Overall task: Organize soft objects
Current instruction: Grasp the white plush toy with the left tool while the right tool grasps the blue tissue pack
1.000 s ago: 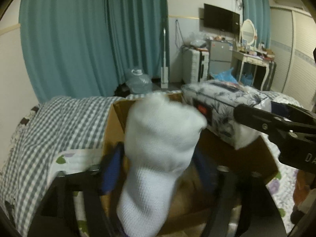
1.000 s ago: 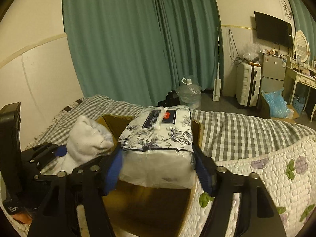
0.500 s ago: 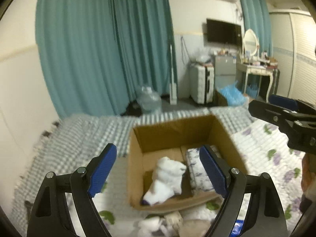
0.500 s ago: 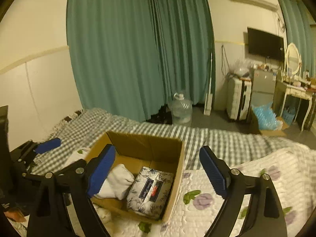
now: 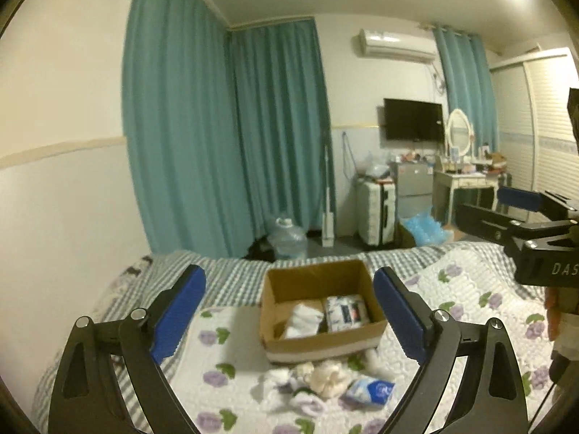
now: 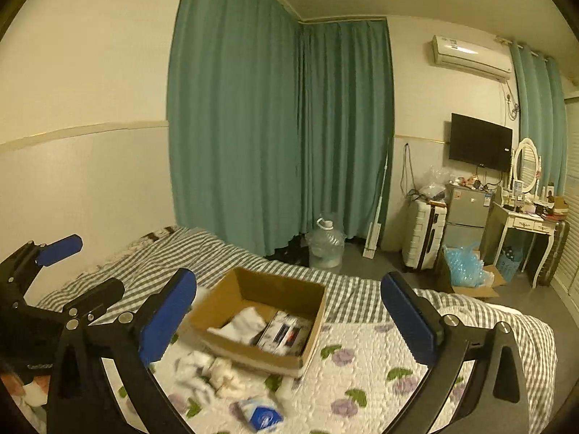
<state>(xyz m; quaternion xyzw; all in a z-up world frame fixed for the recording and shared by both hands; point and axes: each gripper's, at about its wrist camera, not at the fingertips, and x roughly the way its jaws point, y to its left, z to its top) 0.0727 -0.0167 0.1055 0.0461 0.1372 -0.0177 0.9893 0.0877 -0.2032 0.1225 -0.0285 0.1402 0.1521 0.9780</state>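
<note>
Our left gripper (image 5: pixel 289 311) hangs back from the cardboard box (image 5: pixel 318 341), jaws opening wide around nothing, leaving room to choose. In the box, the white sock (image 5: pixel 302 320) lies left of the tissue pack (image 5: pixel 347 313), packed snugly. Before the box, loose socks (image 5: pixel 307 379) wait. Our right gripper (image 6: pixel 287 320) likewise spreads, empty.

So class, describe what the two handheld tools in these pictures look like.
Both match: the left tool and the right tool have black angular frames with triangular cut-outs, silver round bolts at the joints, and flat blue pads lining each finger. White lettering starting "DAS" marks the right tool's body in the left view. No cables or sleeves are visible.
</note>
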